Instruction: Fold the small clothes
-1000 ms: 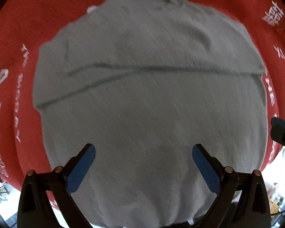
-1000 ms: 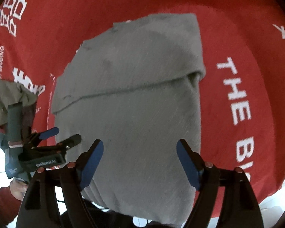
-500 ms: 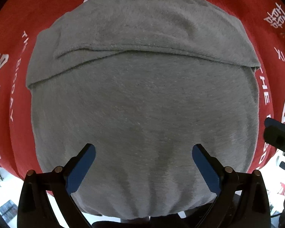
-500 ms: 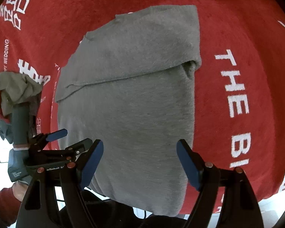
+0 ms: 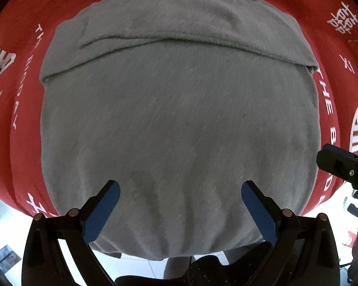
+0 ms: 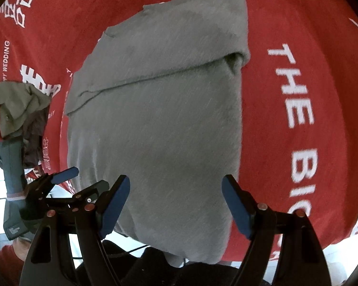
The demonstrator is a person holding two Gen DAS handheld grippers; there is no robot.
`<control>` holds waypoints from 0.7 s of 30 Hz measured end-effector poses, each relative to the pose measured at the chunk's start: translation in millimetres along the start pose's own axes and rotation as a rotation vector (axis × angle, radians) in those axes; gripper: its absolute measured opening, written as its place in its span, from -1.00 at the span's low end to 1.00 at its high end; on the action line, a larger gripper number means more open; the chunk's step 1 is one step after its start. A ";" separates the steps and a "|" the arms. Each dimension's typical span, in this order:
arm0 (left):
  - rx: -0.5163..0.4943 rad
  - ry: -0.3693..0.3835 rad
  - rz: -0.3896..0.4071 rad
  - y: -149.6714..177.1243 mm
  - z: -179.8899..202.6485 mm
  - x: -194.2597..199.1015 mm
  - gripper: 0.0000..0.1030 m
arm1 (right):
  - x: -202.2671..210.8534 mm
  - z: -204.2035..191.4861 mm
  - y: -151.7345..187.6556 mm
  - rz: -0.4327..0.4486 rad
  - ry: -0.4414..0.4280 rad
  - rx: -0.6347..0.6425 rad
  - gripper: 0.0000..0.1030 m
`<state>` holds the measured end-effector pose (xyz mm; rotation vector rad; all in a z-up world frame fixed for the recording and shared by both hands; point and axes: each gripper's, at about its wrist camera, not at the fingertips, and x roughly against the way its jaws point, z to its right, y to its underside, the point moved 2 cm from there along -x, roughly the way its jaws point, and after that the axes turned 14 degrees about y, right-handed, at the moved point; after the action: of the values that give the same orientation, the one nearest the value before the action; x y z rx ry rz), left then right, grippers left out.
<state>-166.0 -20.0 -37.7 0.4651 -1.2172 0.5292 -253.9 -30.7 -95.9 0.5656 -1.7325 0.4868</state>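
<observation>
A grey knit top (image 5: 179, 109) lies flat on the red cloth, collar at the far end, with both sleeves folded across the chest. Its hem hangs over the near table edge. It also shows in the right wrist view (image 6: 160, 109). My left gripper (image 5: 179, 202) is open and empty, above the hem near its middle. My right gripper (image 6: 176, 197) is open and empty, above the hem toward the top's right side. The left gripper also shows at the left of the right wrist view (image 6: 83, 178).
A red tablecloth (image 6: 310, 71) with white lettering covers the table. A pile of crumpled clothes (image 6: 16, 109) lies at the table's left. The table's near edge runs just under both grippers, with pale floor below.
Both grippers have drawn back toward the near edge, so more of the top and its collar shows. The top lies as before. Both grippers stay open.
</observation>
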 end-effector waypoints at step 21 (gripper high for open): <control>-0.023 0.025 0.035 129.3 -81.8 18.2 0.98 | 0.2 -62.3 106.3 0.062 0.007 -0.052 0.59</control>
<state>-179.0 133.6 -36.4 0.4172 -1.2077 0.5483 -270.2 90.9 -84.4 0.4733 -1.7552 0.4853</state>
